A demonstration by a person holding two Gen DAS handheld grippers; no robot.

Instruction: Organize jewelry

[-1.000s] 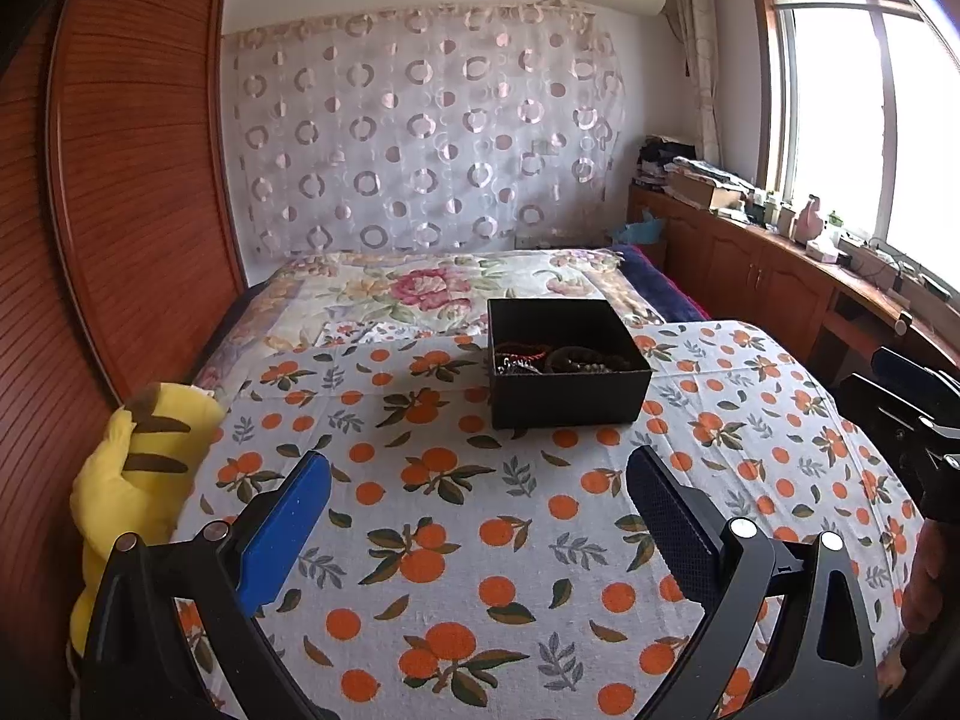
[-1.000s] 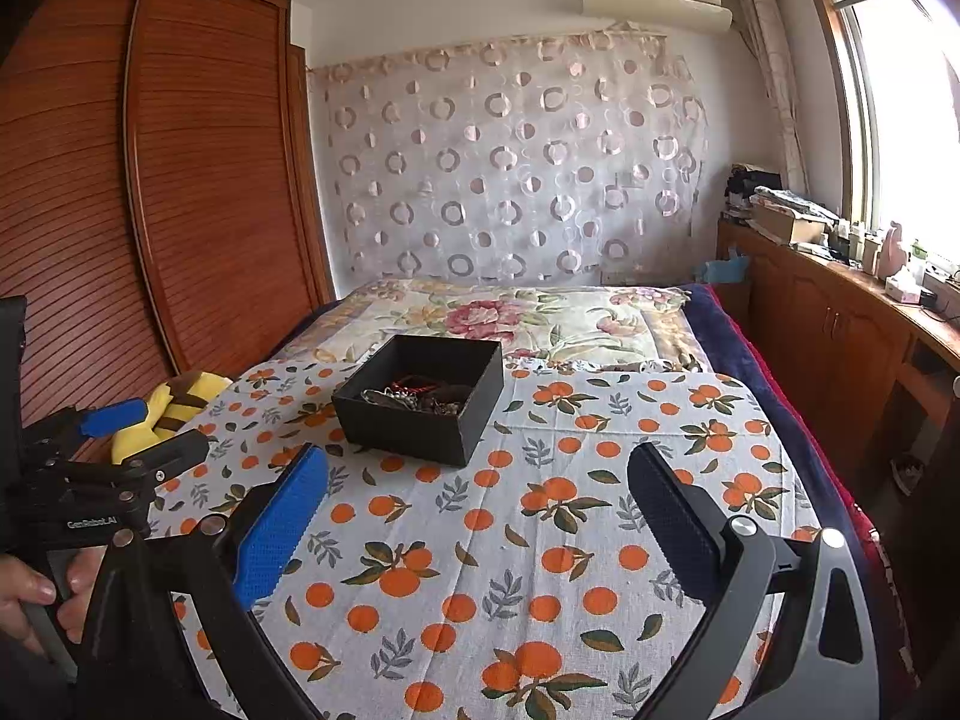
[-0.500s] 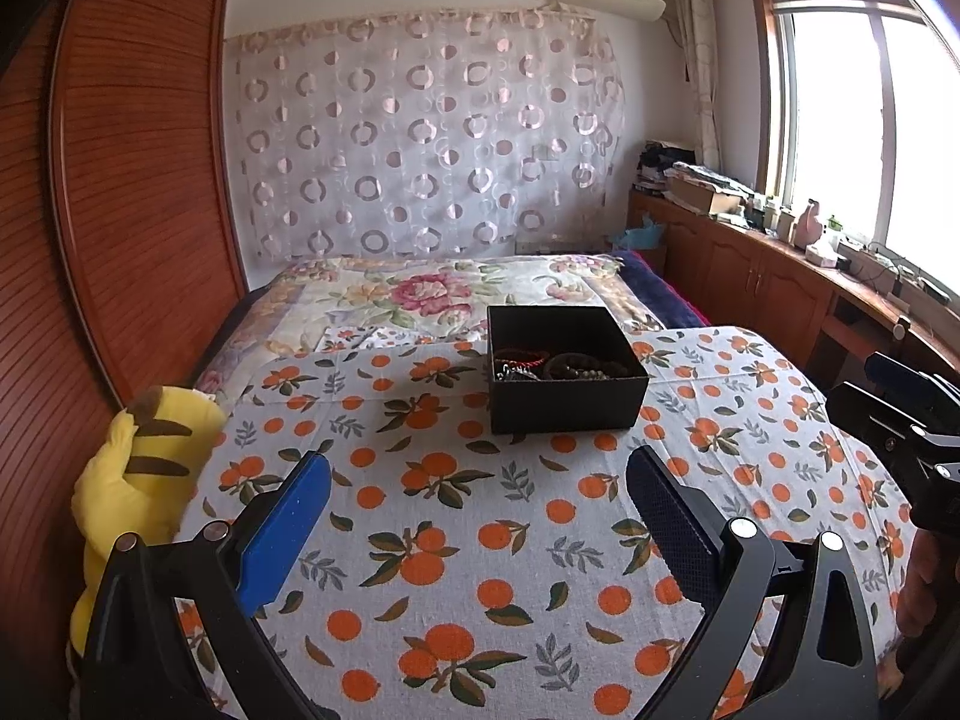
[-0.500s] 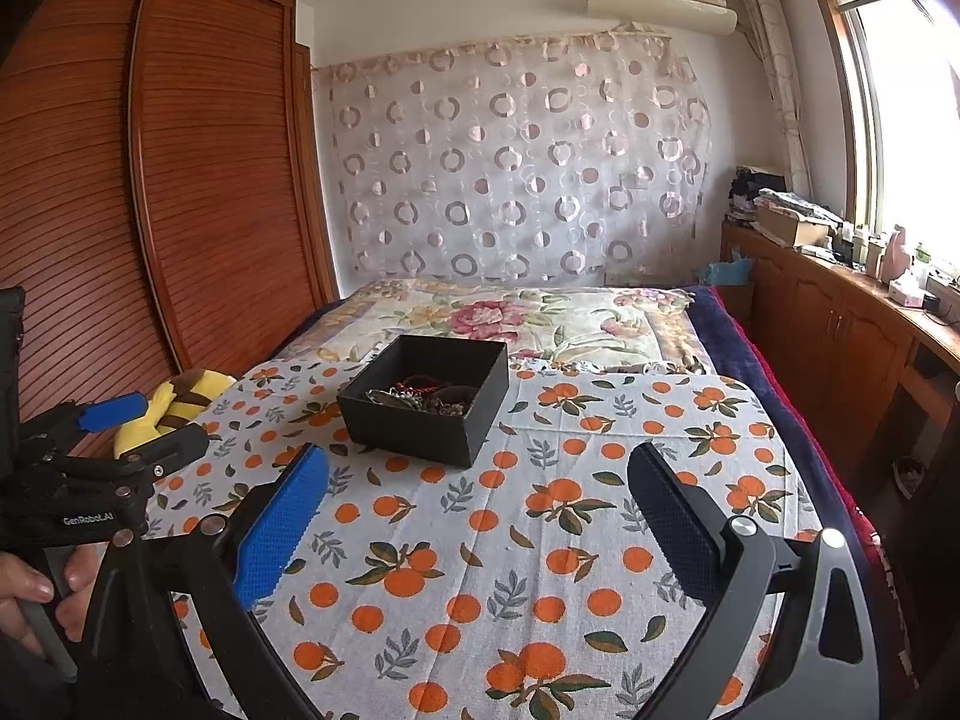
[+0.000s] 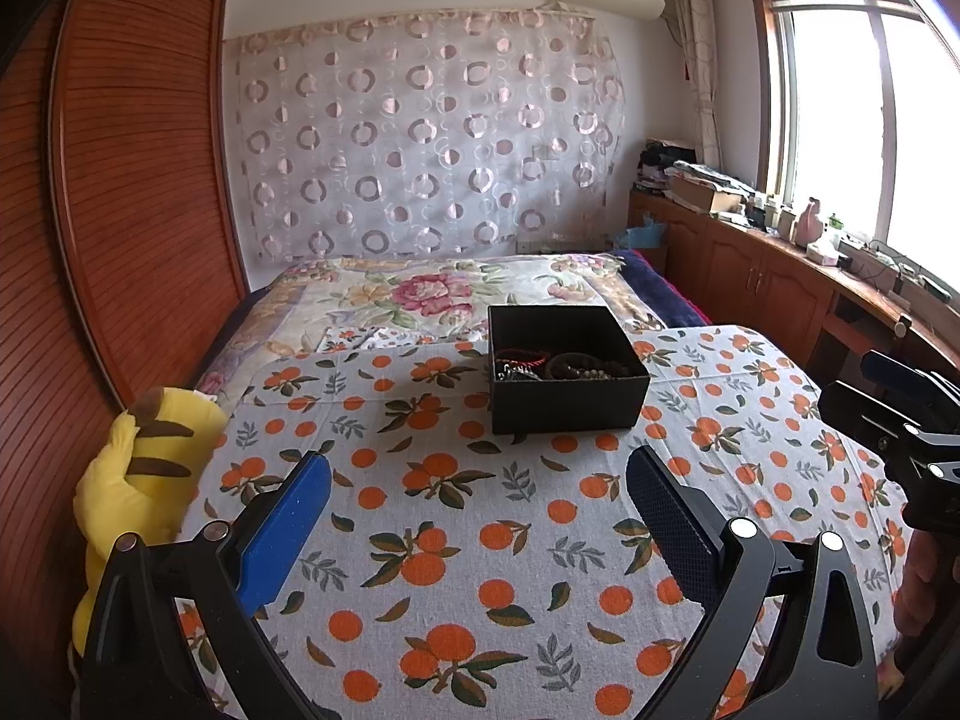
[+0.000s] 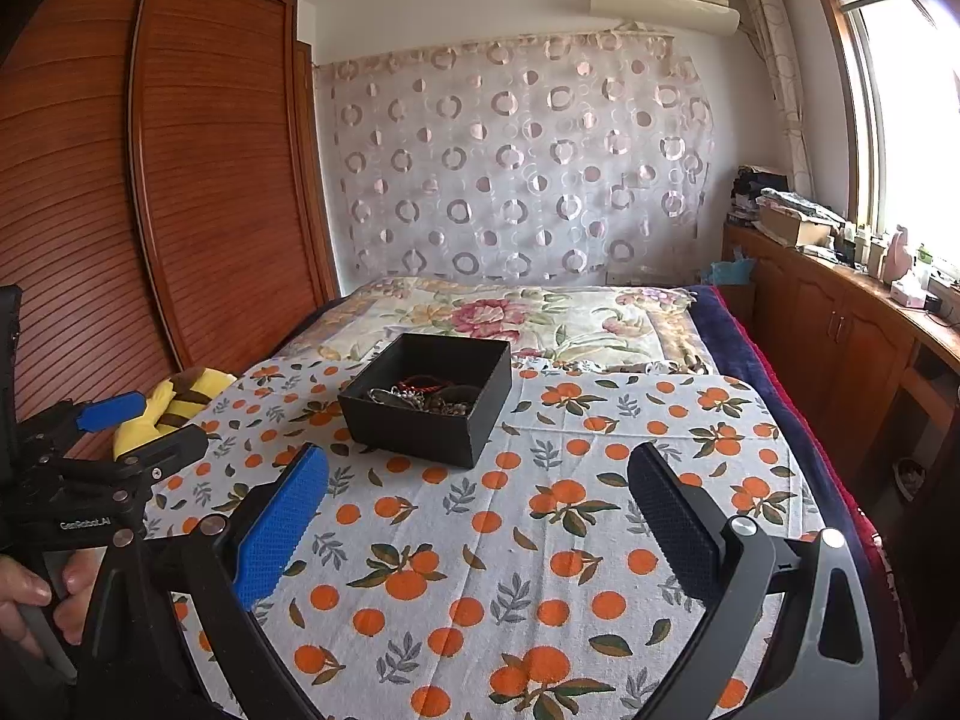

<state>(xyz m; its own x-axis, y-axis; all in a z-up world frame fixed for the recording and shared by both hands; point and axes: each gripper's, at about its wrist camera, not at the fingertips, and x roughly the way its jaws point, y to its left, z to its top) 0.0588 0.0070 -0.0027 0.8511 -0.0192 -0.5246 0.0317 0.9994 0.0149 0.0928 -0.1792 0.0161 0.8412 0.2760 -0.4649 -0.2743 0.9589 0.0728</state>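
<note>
A black open box sits on the orange-print cloth on the bed; it also shows in the right wrist view. Inside lie a red cord bracelet, a dark bead bracelet and tangled silver chains. My left gripper is open and empty, hovering above the cloth short of the box. My right gripper is open and empty too, to the right of the box and nearer than it. Each gripper shows at the edge of the other's view, the left one and the right one.
A yellow striped plush toy lies at the cloth's left edge by the wooden wardrobe. A floral bedspread covers the bed behind the box. A wooden cabinet with clutter runs under the window on the right.
Both views have tilted slightly upward and back, so the box sits a little lower in frame. Both grippers stay open and empty.
</note>
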